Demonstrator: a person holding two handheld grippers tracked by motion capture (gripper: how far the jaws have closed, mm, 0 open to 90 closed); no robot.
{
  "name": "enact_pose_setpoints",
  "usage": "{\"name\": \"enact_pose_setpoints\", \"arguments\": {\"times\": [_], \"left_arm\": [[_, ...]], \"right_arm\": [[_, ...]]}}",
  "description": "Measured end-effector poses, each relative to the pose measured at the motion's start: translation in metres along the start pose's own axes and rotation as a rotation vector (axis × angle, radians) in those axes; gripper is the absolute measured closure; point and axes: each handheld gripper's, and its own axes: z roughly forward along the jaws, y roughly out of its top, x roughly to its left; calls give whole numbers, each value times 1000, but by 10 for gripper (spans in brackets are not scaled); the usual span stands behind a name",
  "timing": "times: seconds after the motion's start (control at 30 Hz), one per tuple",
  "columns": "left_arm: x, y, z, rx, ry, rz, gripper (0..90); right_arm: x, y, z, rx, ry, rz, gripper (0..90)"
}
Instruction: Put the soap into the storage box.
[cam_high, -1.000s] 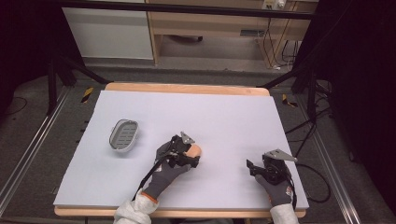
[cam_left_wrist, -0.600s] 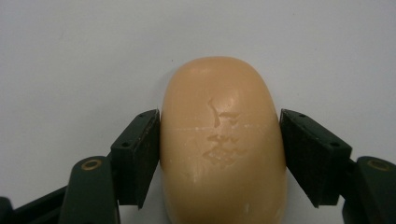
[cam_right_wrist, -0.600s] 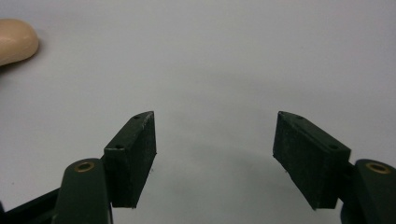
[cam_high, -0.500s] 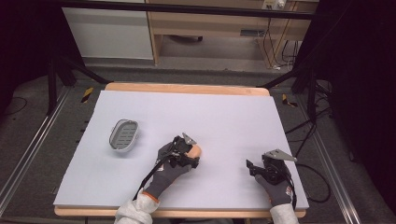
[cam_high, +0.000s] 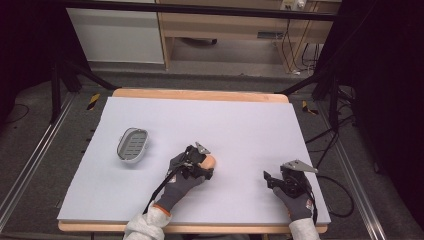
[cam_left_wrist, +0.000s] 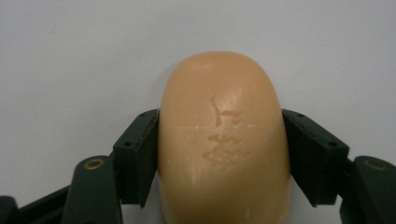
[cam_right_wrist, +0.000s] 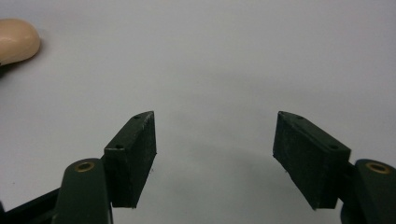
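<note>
left fingers (cam_left_wrist: 140, 154) pinching the soap (cam_left_wrist: 223, 140) near the desk's (cam_high: 250, 125) front edge; right fingers (cam_right_wrist: 133, 158) spread, empty. soap grasped; transfer to the dish (cam_high: 133, 145) remains.

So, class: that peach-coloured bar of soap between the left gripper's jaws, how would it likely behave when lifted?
The soap is probably stiff: it keeps its rounded shape between the left gripper pads. Its smooth, curved sides may slip under squeeze. Scuffs on top suggest that the surface marks easily.
</note>
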Motion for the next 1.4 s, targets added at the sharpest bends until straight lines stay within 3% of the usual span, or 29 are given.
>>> {"name": "enact_pose_setpoints", "arguments": {"times": [0.27,0.47,1.0,1.4], "left_arm": [[-1,0,-7,-4,-20,-7,318],[2,1,-21,-41,-23,-17,319],[16,-6,-60,-98,-37,-33,319],[32,-11,-83,-145,-22,-66,319]], "right_arm": [[0,0,0,-2,-2,-3,300],[0,0,-1,-2,5,6,300],[1,1,-2,-6,0,1,300],[1,1,-3,-12,-16,4,300]]}}
